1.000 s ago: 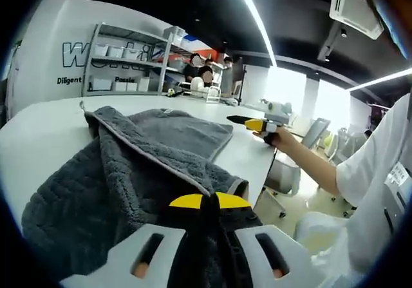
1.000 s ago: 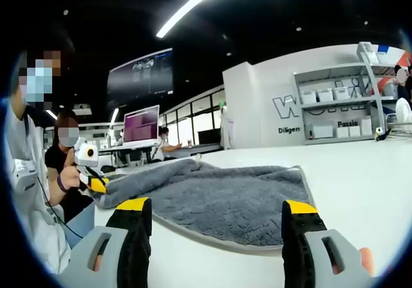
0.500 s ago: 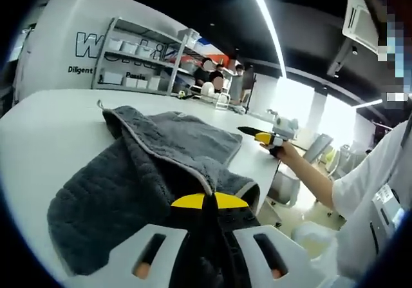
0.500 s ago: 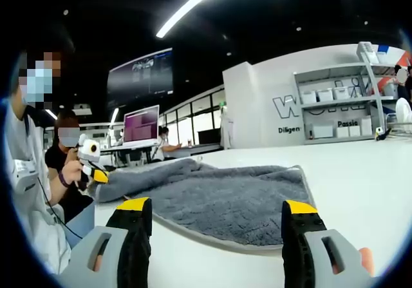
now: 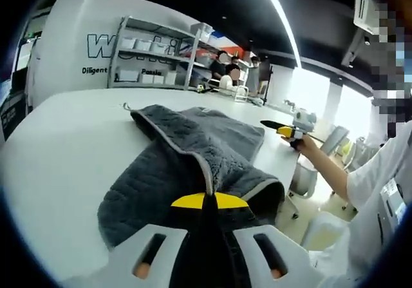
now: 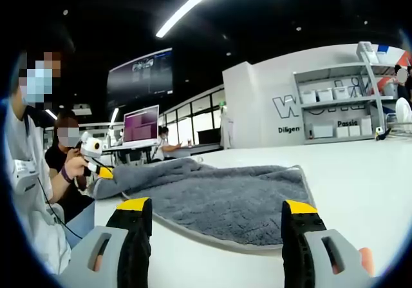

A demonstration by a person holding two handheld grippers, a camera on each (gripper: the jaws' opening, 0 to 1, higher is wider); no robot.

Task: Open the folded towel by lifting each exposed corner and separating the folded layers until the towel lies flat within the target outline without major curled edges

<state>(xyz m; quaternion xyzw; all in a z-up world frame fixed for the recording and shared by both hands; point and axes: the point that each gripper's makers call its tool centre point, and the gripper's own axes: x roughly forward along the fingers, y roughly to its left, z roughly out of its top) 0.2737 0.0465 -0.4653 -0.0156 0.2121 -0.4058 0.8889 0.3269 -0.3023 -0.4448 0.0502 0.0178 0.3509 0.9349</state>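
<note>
Left gripper [image 5: 203, 201], yellow-tipped jaws pressed together on a fold of the dark grey plush towel with pale piped edging [image 5: 193, 153], lifting that end off the white table [image 5: 58, 140]. From the clamp, towel's long axis running straight ahead toward the table's far edge, upper layer draped back over the lower. Right gripper [image 6: 217, 212], jaws spread wide and gripping nothing, poised just short of the towel's near hem [image 6: 225, 201], cloth lying directly ahead. Left clearly the engaged hand; right free for an exposed corner.
</note>
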